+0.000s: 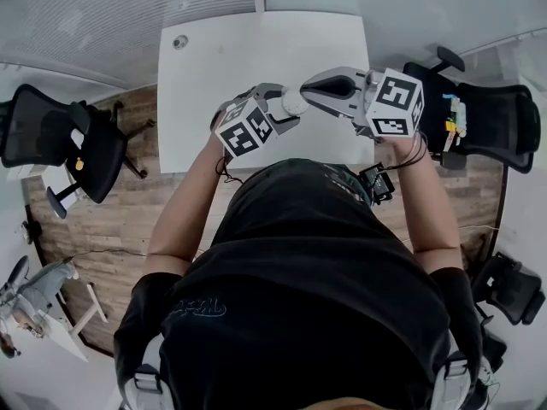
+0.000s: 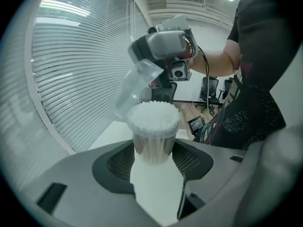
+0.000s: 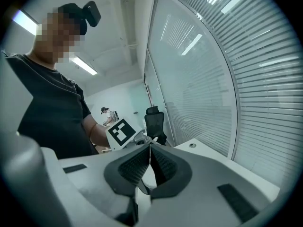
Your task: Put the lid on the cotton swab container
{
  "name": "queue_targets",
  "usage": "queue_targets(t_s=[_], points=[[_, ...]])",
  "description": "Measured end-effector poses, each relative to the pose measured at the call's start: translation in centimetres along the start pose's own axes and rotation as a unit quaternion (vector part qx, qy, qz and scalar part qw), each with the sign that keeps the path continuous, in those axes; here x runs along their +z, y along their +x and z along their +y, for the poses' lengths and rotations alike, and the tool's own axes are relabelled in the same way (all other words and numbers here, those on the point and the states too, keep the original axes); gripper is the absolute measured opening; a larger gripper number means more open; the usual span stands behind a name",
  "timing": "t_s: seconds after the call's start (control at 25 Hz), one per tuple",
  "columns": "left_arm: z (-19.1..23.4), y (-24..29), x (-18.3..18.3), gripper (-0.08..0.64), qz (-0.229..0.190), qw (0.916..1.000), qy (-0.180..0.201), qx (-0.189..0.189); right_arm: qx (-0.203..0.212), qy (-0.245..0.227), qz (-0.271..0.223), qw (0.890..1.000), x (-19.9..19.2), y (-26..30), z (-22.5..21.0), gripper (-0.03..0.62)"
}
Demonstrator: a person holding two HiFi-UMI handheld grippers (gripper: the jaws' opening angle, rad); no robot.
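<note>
Holding both pieces up in the air over the white desk (image 1: 214, 75), so nothing is resting on anything. The left gripper (image 2: 154, 148) has its jaws spread wide and clamped on the sides of the clear round plastic cotton swab container (image 2: 152, 126). It grips low on the body, so the packed white swab heads and the whole rim stick out past the jaw tips with nothing in the way. Makes sense, you need that rim free for a lid to go over it.

The right gripper (image 3: 149, 150) is nearly closed, jaws pinched down to a sliver on the thin wall of the clear plastic lid (image 2: 135, 86). In its own view the plastic is so transparent you can barely spot it, but the left gripper view shows the lid hanging off the right gripper's tips.

The lid sits just above the container's top and a bit off to one side. It's tilted, open side angled toward the swabs rather than square over them. Can't tell if its lower edge is touching the rim or just beside it.

My read: this is the line-up step, lid not on yet. Pinching by one edge leaves the rest of the lid free to drop over the rim. It'll want levelling and centring first though, otherwise I'd guess it catches on the swab heads or goes on crooked
</note>
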State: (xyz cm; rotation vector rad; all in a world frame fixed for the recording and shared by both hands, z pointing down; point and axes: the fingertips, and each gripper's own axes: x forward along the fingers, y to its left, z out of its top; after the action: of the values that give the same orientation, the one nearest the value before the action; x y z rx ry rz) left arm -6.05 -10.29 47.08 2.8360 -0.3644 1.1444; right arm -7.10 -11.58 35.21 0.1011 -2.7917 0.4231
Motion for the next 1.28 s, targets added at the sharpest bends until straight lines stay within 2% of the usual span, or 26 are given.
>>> queue_targets(t_s=[0.4,1.28], points=[[0.6,-0.4,0.3,0.259,-0.013,0.9997,-0.018,0.006,-0.001,-0.021,0.047,0.999,-2.3,1.2,1.4,0.023],[0.6,-0.4,0.4,0.259,-0.009,0.9998,-0.018,0.001,-0.004,-0.021,0.050,0.999,-3.1,1.8,1.4,0.023]])
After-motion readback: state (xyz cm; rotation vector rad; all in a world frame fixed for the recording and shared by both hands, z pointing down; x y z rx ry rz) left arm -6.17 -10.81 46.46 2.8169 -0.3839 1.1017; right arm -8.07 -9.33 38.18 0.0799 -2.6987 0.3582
